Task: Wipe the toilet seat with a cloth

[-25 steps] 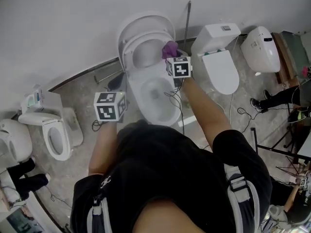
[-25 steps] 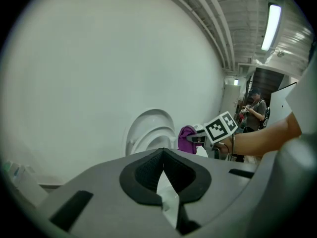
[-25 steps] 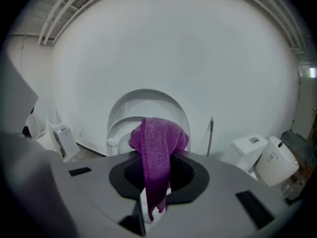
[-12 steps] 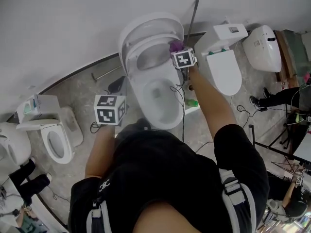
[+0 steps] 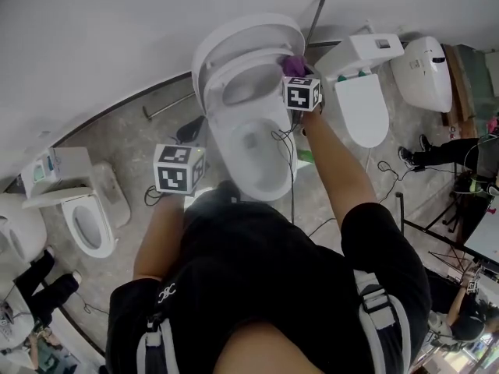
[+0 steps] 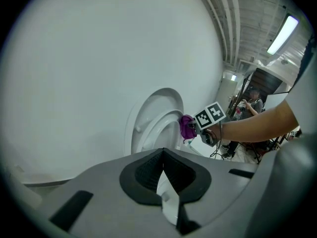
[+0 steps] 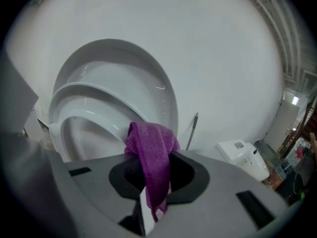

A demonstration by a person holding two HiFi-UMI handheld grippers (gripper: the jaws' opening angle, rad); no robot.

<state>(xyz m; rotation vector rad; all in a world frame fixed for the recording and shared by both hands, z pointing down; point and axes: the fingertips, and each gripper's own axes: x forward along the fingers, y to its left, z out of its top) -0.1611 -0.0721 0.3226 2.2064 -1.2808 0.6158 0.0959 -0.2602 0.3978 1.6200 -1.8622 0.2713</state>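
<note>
One purple cloth (image 7: 151, 155) is the working tool, and it is pinched between the closed jaws of the right gripper (image 7: 148, 182), with a bunched fold standing above the jaws and a tail hanging below them. From the head view the cloth (image 5: 293, 65) sits just beside the right edge of the raised seat (image 5: 257, 67), which leans back against the lid (image 5: 245, 33). Whether cloth and seat touch yet I cannot tell.

The step in hand looks like bringing the cloth onto the seat to begin wiping. To do it well, lead with the bunched fold, not the hard jaw tips, and press lightly, since the seat is hinged and could swing. Follow the ring round in one sweep, and keep the grip firm so the cloth does not slip out into the bowl (image 5: 253, 150) below.

Off to the left of the bowl, the left gripper (image 5: 181, 162) hangs over the floor with its jaws closed on nothing. It could steady the seat if it wobbles. Two other toilets stand well apart on either side.
</note>
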